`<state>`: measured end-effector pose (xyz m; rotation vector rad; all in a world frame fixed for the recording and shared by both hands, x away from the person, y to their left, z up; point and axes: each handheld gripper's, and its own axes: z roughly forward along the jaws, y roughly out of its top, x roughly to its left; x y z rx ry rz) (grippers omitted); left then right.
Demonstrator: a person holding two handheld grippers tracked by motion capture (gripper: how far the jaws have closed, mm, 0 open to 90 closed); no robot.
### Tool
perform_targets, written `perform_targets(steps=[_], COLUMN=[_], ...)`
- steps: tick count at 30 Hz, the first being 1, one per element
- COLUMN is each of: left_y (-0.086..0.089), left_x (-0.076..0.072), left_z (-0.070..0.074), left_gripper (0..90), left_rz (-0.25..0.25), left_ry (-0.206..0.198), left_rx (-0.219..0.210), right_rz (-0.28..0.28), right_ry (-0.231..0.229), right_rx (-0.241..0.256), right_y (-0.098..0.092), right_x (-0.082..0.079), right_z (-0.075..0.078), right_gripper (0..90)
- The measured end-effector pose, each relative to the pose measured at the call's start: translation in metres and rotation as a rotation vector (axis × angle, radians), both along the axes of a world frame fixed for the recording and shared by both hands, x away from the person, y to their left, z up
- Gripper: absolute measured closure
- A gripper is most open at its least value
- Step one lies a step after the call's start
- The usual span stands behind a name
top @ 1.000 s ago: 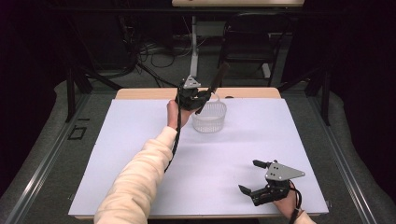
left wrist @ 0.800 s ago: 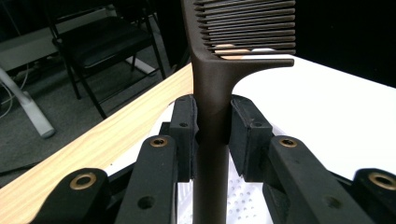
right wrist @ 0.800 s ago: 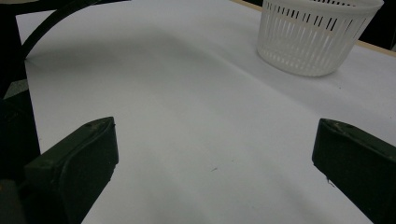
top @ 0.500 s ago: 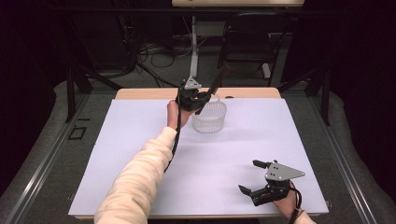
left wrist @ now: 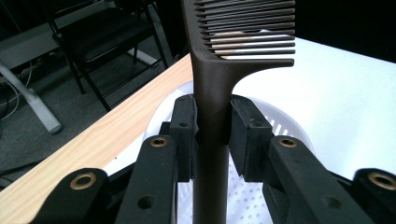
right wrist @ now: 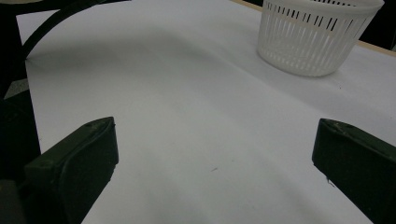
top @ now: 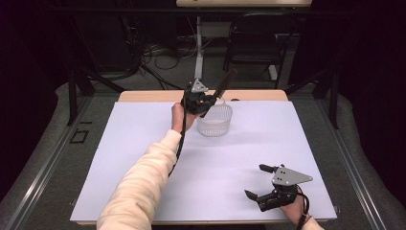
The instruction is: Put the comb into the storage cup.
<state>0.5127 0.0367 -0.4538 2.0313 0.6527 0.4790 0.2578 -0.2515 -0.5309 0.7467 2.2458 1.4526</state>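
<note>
I've got the comb pinched by its handle in my left gripper over the far white basket — next, lower and release it inside — my right gripper rests spread, near right.

High view above my side looking forward-down, my gripper views close along jaws, all sharing the white basket.

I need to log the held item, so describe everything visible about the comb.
The comb is dark brown, plastic by its look, with a long straight handle and a row of fine teeth on one side. The left gripper has its jaws shut on the handle just below the teeth. It is held tilted above the white perforated basket, near the table's far edge.
</note>
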Motion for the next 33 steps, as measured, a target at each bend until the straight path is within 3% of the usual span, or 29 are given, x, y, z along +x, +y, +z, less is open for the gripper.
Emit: perform_targets(steps=[27,33], left_y=[-0.006,-0.007], left_x=[0.001,0.001], left_z=[-0.01,-0.011], left_gripper=[72.4,72.4], left_rz=[-0.017,-0.021], left_ry=[0.0,0.002], left_rx=[0.085,0.085], right_rz=[0.002,0.001], right_ry=[-0.002,-0.001], right_rx=[-0.003,-0.001], right_y=[0.0,0.0], right_x=[0.0,0.0], right_z=[0.0,0.0], right_gripper=[0.0,0.0])
